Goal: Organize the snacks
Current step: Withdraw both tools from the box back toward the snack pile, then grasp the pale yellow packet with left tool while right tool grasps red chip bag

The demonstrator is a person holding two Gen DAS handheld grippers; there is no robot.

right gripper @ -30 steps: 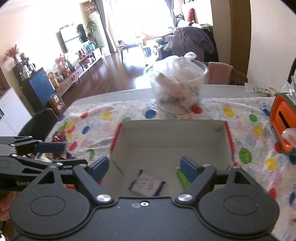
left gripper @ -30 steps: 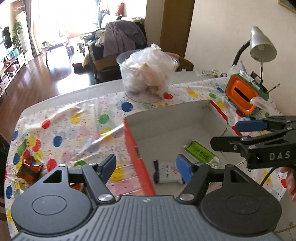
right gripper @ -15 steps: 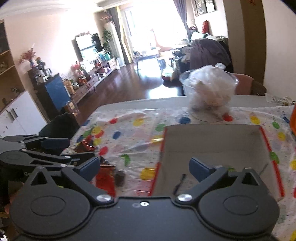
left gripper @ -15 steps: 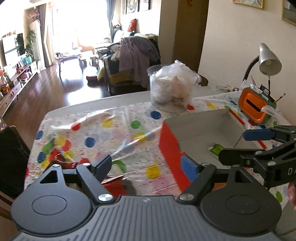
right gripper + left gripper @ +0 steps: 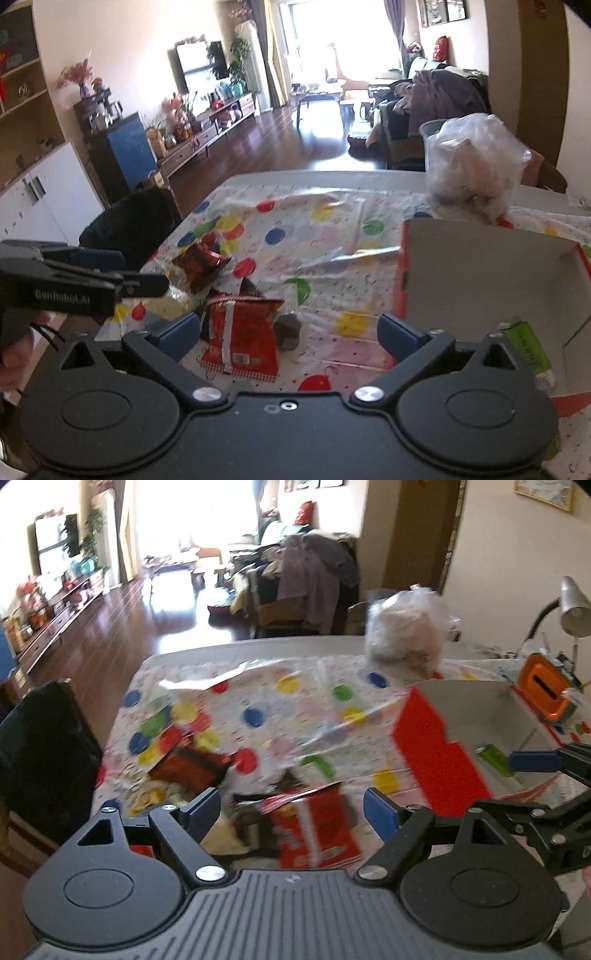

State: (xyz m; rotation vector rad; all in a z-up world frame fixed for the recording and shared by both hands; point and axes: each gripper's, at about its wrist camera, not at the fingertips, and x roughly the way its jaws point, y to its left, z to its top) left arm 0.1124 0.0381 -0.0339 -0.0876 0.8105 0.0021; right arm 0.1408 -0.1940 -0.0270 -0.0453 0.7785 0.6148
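— How far along is the snack sorting looking?

— Barely started, I'd judge. The red box (image 5: 491,269) is sitting at the right of the desk (image 5: 321,236), and the only thing I'm seeing inside it is a green packet (image 5: 524,343) near its front. The red snack bag (image 5: 240,336) is lying out on the dotted cloth just ahead of the right claw (image 5: 288,332), with a small dark wrapped piece (image 5: 288,330) touching its right edge and a dark red foil packet (image 5: 201,264) further back to the left. So at least three items are waiting to go in.

— And the claws?

— Both are standing wide apart and gripping nothing. The left claw (image 5: 291,808) is hovering over the same red bag; its view is blurring, so the finer detail is escaping me.

— The surroundings?

— A clear tub stuffed with a plastic bag (image 5: 476,170) is standing behind the box, an orange gadget (image 5: 546,690) and a desk lamp (image 5: 572,605) are sitting at the far right, and a sunlit living room with a television (image 5: 201,61) is opening out beyond.
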